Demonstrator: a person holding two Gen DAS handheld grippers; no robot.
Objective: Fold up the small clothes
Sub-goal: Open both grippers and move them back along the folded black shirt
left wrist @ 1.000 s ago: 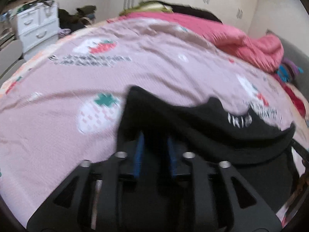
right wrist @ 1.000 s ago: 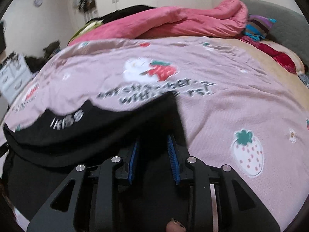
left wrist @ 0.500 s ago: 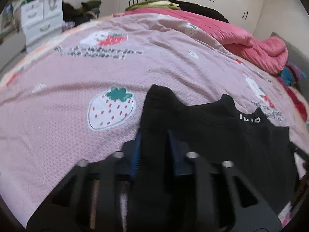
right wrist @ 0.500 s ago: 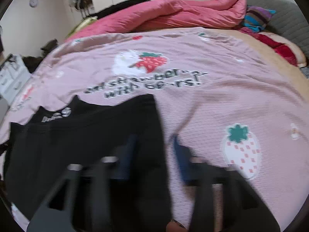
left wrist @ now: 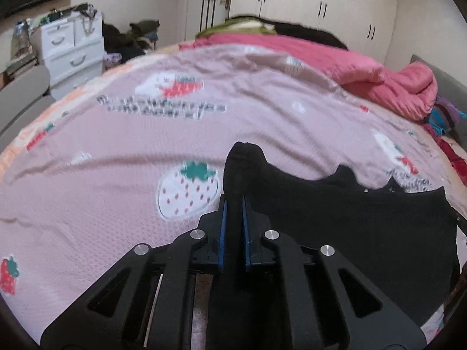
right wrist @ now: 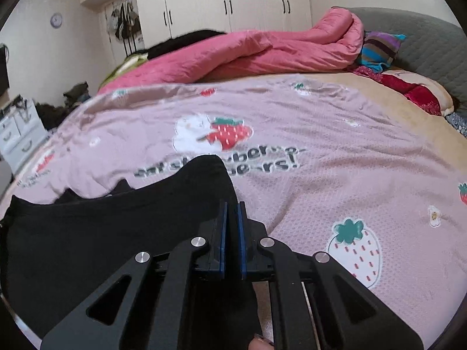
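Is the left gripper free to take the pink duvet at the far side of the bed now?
Probably not. The left gripper is shut on the black garment, so it has no free jaws. The pink duvet lies far off across the strawberry sheet, with nothing blocking the way.

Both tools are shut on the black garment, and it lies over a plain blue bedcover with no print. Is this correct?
Not quite. Both the left tool and the right tool are shut on the black garment, but the bedcover is pink with strawberry prints and lettering, not plain blue. The right wrist view shows this most clearly.
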